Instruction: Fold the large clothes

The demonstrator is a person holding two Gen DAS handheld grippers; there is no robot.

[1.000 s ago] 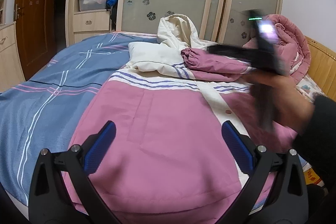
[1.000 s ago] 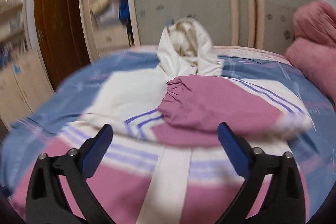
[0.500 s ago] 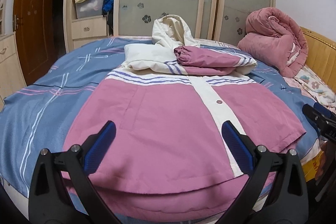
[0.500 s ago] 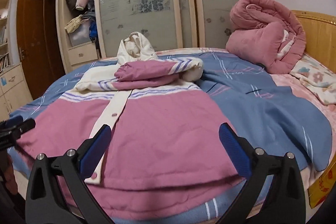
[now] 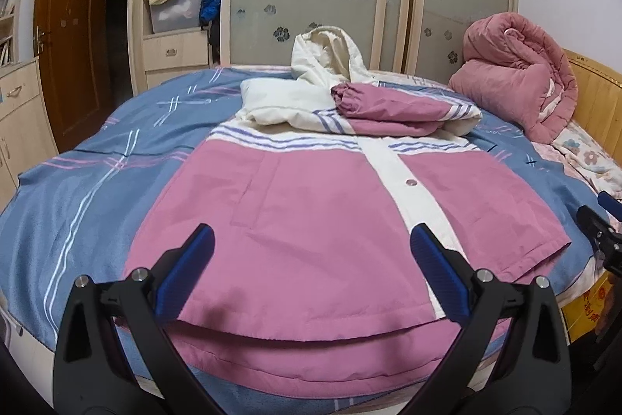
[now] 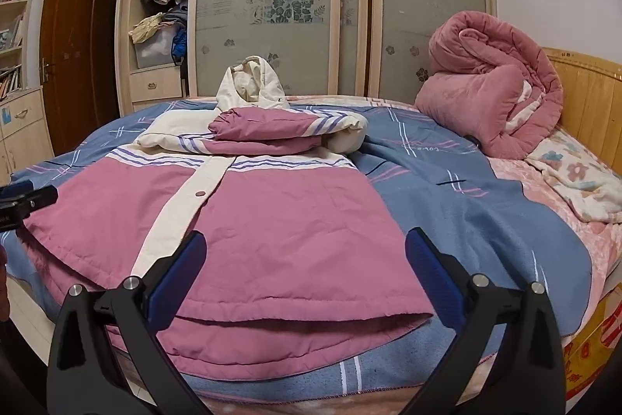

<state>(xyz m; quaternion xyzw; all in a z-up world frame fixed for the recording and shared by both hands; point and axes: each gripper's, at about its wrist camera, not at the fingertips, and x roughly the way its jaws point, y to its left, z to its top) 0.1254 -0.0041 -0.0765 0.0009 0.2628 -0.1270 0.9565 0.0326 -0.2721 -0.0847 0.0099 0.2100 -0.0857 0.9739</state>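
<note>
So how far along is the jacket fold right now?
Done: both sleeves lie folded across the chest of the pink jacket. In hand: nothing; the left gripper and right gripper hover open near the hem. Left: folding the body and the hood.

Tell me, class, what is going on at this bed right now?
A person holds a two-finger gripper in each hand over a pink and cream hooded jacket spread front-up on the blue bedspread. Both sleeves are already folded across the chest, below the hood. The left gripper and the right gripper are both open, poised near the hem and gripping nothing. A rolled pink quilt sits by the headboard. The body of the jacket is not yet folded.
</note>
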